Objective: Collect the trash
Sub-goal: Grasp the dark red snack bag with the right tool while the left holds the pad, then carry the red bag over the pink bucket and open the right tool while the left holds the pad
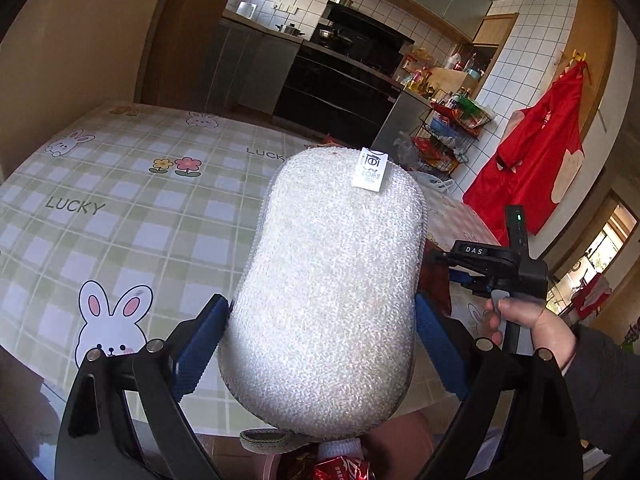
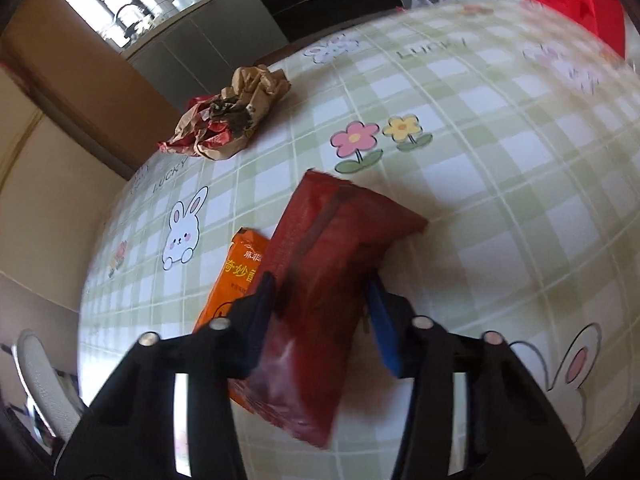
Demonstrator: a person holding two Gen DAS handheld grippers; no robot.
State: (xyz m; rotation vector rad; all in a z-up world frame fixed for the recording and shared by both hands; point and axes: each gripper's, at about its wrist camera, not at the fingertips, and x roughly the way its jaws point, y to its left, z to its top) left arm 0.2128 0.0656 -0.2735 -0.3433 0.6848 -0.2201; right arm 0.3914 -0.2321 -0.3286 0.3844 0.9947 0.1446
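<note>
Pinching from both sides, our right gripper (image 2: 320, 312) has its blue pads against the edges of a dark red packet (image 2: 320, 280), so we hold it between narrowly set jaws. The packet's long axis runs away from the gripper, its far end pointing toward the pink and yellow flowers printed on the tablecloth (image 2: 480, 160), its near end low and blurred in front of the fingers. It lies over the green checked cloth, partly covering an orange packet (image 2: 236, 276) just beside it on the left. A heap of crumpled brown and red paper (image 2: 228, 120) sits well apart at the table's far edge. Our left gripper (image 1: 322, 320) stands wide, its blue pads touching the two sides of a pale mesh sponge (image 1: 324, 300), which fills the span between them. The sponge's long axis points forward and up along the fingers, with its white label (image 1: 370, 170) at the far end. In the left wrist view, a hand (image 1: 528, 324) grips the handle of the right gripper, a dark sleeve behind it.
</note>
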